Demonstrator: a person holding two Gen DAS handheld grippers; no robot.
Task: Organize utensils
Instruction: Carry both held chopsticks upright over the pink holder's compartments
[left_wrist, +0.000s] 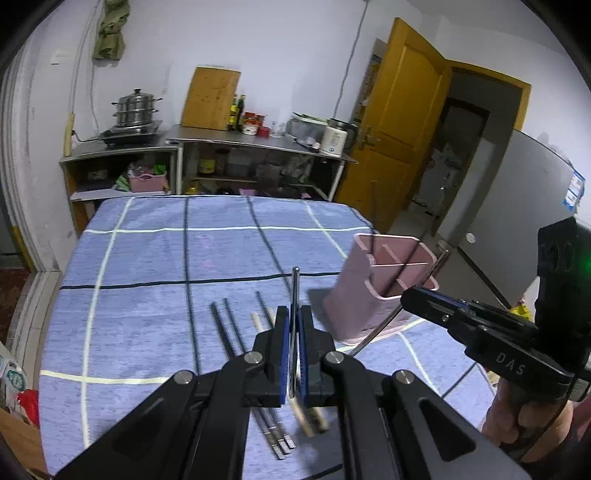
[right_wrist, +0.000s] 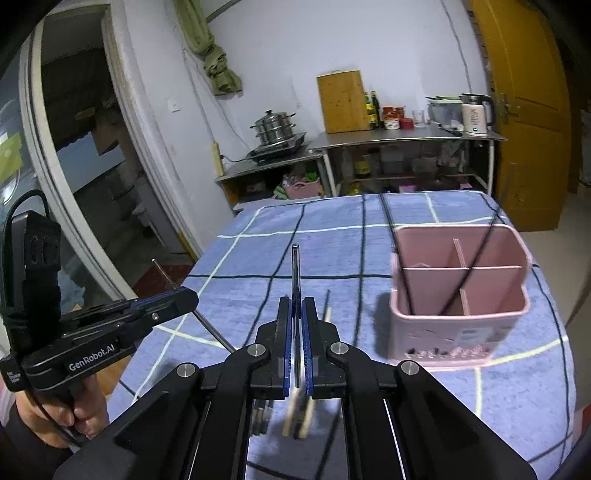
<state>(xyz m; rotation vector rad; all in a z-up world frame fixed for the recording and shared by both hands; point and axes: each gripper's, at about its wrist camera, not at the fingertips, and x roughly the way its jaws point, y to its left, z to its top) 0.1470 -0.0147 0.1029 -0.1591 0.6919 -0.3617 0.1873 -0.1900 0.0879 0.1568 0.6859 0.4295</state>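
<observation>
The pink holder (right_wrist: 458, 295) stands near the right edge of the bench (left_wrist: 147, 258), which carries a blue checked cloth. Thin walls divide the holder into compartments. Two dark chopsticks (right_wrist: 400, 266) lean inside it, crossing each other; which compartment each one occupies I cannot tell.

The left tool (left_wrist: 294, 332) is clamped on a metal chopstick (left_wrist: 295, 295) that points away, above the cloth. The right tool (right_wrist: 296, 325) is also clamped, on a dark chopstick (right_wrist: 295, 266). More dark chopsticks (left_wrist: 229, 328) with metal ends lie on the cloth near the front edge, and a light wooden pair (left_wrist: 258, 321) lies just beside them.
</observation>
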